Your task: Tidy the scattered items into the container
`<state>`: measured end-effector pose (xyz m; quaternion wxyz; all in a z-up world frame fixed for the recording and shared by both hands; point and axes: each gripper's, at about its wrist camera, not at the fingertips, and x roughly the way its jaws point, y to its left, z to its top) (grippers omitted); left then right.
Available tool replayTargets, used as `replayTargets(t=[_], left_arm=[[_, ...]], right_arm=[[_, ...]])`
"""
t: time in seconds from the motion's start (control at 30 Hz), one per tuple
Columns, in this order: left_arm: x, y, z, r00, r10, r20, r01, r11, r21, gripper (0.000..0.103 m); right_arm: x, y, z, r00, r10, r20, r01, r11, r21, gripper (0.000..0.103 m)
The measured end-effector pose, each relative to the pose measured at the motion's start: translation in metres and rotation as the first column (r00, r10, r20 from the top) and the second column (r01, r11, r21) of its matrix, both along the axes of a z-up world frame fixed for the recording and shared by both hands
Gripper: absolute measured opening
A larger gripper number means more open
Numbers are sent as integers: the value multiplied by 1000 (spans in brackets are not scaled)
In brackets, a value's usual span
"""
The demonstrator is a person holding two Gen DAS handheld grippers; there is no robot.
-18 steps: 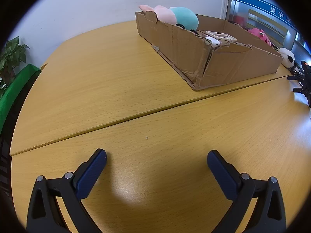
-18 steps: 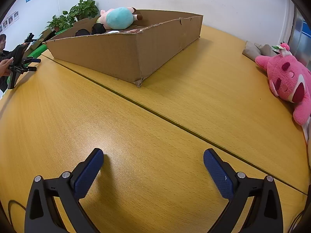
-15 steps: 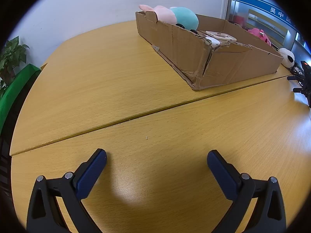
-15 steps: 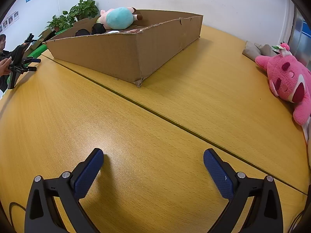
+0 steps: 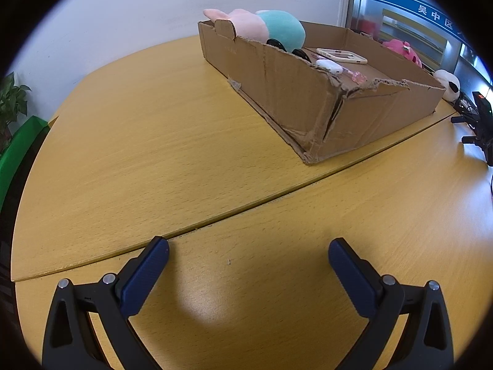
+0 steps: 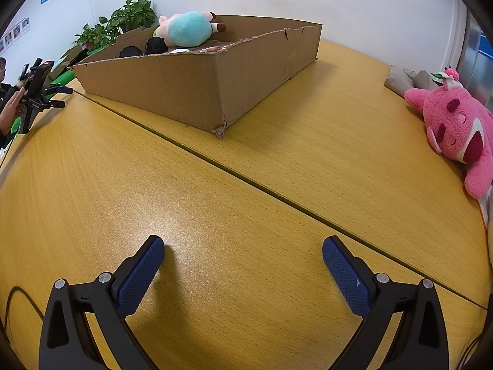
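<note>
Already most of the tidying looks done: the shallow brown cardboard box (image 6: 197,92) sits on the far half of the yellow wood-grain table (image 6: 215,215) and holds a pink-and-teal plush toy (image 6: 188,29), a pair of black sunglasses (image 6: 144,47), a pale phone case (image 5: 342,55) and a small white item (image 5: 329,66) beside a little pink trinket.

Left out, by my reckoning, are the big pink plush bear (image 6: 456,129) lying at the table's right edge, well apart from the box, and a small white-and-black panda toy (image 5: 448,84) just beyond the box's far corner. A grey cloth (image 6: 406,80) lies behind the bear; whether it belongs to the job I cannot say.

Both tools are idle. The left gripper (image 5: 248,256) hovers low over bare table with its blue pads spread wide and nothing between them; the right gripper (image 6: 243,252) is likewise spread and empty.

A seam runs across the tabletop between two sections. White walls, leafy green pot plants (image 6: 123,18) in the corner and a glazed door with a blue sign close the room.
</note>
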<state>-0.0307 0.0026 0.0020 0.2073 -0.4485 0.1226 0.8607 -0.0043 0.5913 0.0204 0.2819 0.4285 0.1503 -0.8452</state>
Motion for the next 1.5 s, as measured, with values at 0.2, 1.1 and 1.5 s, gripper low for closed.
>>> replayTargets(t=[0.2, 1.1, 1.5], left_arm=[[2, -2, 1, 1000, -11, -1, 11, 999, 32, 103], [4, -2, -1, 1000, -9, 1, 9, 1000, 29, 103], [2, -2, -1, 1000, -9, 0, 9, 1000, 26, 103]], right_arm=[[0, 0, 0, 1000, 0, 0, 0, 1000, 0, 103], [-1, 0, -1, 1000, -14, 0, 14, 1000, 4, 103], [-1, 1, -1, 1000, -15, 0, 15, 1000, 4, 103]])
